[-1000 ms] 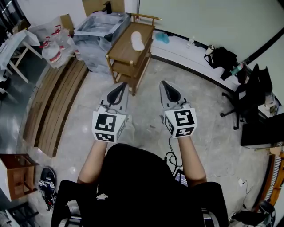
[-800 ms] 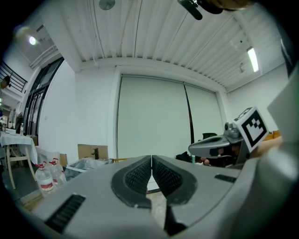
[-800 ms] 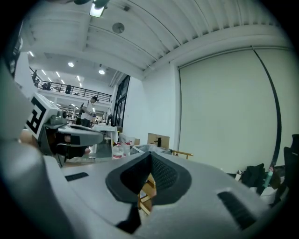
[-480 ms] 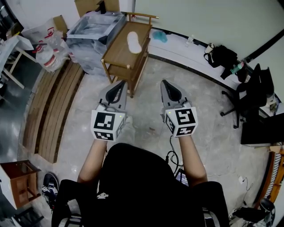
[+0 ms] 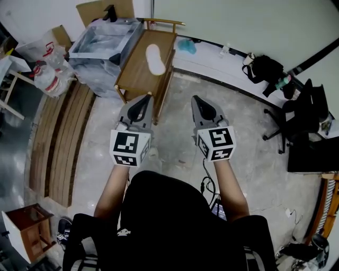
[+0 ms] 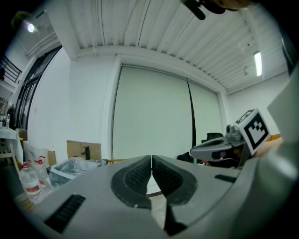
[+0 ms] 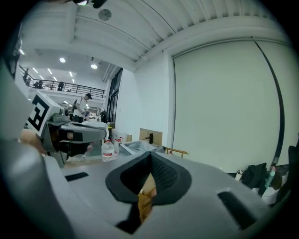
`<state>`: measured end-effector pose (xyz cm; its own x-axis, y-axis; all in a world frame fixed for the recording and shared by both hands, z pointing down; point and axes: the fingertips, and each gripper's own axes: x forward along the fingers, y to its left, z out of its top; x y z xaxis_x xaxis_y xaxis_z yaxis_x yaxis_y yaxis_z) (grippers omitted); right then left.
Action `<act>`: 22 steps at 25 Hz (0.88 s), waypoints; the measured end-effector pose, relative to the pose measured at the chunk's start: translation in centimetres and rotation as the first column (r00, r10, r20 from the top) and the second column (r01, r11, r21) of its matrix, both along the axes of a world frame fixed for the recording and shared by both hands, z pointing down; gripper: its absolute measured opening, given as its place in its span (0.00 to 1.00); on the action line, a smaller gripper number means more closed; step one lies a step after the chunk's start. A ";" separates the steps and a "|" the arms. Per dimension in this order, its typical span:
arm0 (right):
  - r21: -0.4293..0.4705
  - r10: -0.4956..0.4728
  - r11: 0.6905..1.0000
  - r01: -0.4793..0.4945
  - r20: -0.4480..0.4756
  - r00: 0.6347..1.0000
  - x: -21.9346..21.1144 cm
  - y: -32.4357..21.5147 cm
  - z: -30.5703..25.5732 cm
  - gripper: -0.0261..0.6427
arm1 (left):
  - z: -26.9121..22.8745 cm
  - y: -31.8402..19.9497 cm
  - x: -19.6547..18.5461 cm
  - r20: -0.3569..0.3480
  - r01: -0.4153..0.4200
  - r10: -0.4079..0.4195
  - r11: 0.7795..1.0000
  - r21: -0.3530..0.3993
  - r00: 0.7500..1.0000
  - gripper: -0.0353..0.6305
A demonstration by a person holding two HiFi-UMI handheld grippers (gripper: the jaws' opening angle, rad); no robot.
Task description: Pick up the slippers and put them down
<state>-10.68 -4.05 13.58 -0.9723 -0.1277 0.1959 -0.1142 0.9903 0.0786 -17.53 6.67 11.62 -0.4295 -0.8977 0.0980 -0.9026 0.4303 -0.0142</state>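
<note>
One white slipper (image 5: 155, 58) lies on the top shelf of a wooden two-tier table (image 5: 132, 79) ahead of me in the head view. My left gripper (image 5: 143, 101) points at the table's near corner, a short way off it, shut and holding nothing. My right gripper (image 5: 199, 101) is level with it over bare floor to the table's right, also shut and holding nothing. In the left gripper view the ribbed pads (image 6: 140, 175) meet at the tip, and the right gripper (image 6: 219, 149) shows alongside. A strip of the table's wood (image 7: 145, 198) shows below the right gripper's closed tips.
A plastic-wrapped bin (image 5: 103, 45) and a cardboard box (image 5: 106, 10) stand left of the table. Bagged water bottles (image 5: 45, 74) and wooden planks (image 5: 58, 143) lie further left. A backpack (image 5: 262, 69) and an office chair (image 5: 296, 114) are at the right; a cable (image 5: 206, 180) trails on the floor.
Both grippers have advanced together toward the wooden table, which now sits closer and lower in the head view. Their jaws have stayed shut.
</note>
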 end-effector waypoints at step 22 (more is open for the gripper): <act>-0.057 0.108 0.992 -0.111 -0.045 0.993 -18.0 -7.8 2.2 0.02 | 2.5 -6.6 -19.0 -0.094 -0.095 0.091 0.994 -0.048 0.991 0.06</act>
<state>-28.68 -11.84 15.74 -0.9438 -0.2200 0.2467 -0.2201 0.9751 0.0276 -36.50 0.05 14.10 -0.3314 -0.9260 0.1806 -0.9372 0.3452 0.0499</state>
